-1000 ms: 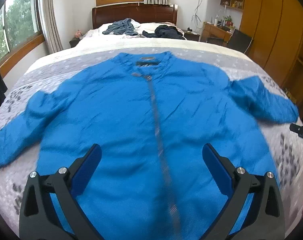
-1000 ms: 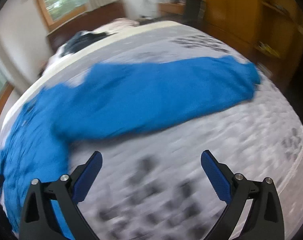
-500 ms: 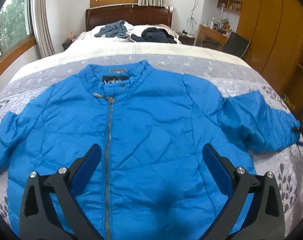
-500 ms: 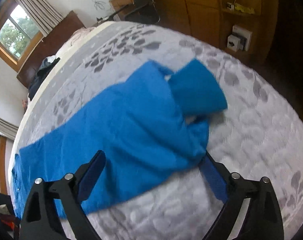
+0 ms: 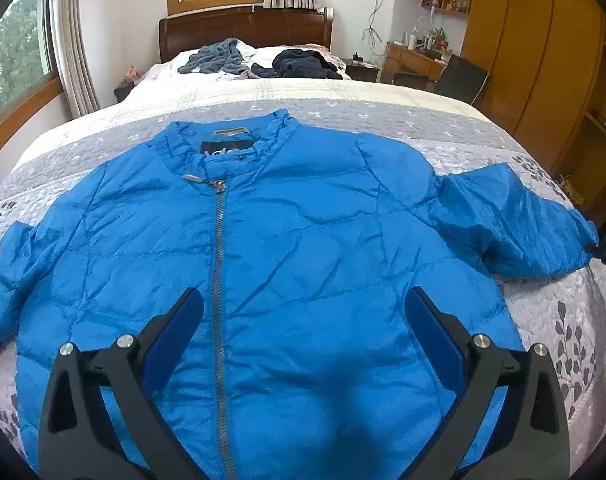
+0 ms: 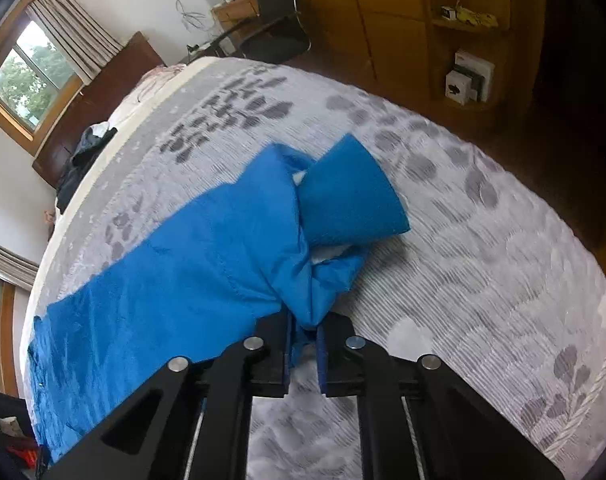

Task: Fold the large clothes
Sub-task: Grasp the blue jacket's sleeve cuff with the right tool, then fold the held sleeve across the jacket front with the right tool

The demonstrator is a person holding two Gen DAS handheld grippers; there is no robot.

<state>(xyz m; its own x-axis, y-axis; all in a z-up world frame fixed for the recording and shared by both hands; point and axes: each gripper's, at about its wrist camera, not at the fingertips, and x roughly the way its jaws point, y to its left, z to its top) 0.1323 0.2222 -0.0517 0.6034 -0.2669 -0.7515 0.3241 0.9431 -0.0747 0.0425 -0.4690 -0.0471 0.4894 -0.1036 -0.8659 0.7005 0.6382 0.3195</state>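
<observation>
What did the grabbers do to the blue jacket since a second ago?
The right gripper moved to the sleeve end and closed, pinching fabric beside the cuff; a second ago it was open over bare bedspread. The left gripper stayed open, holding nothing. The jacket still lies flat, zipped, on the bed.

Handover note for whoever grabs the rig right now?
Right gripper: shut on the end of the blue jacket's sleeve, near the bed edge.
Left gripper: open, holding nothing, above the blue jacket.
The jacket lies front up, zipped, spread on the grey bedspread.
Done: sleeve gripped. No fold made yet.
Left: likely fold both sleeves across the body, then fold the body.
</observation>
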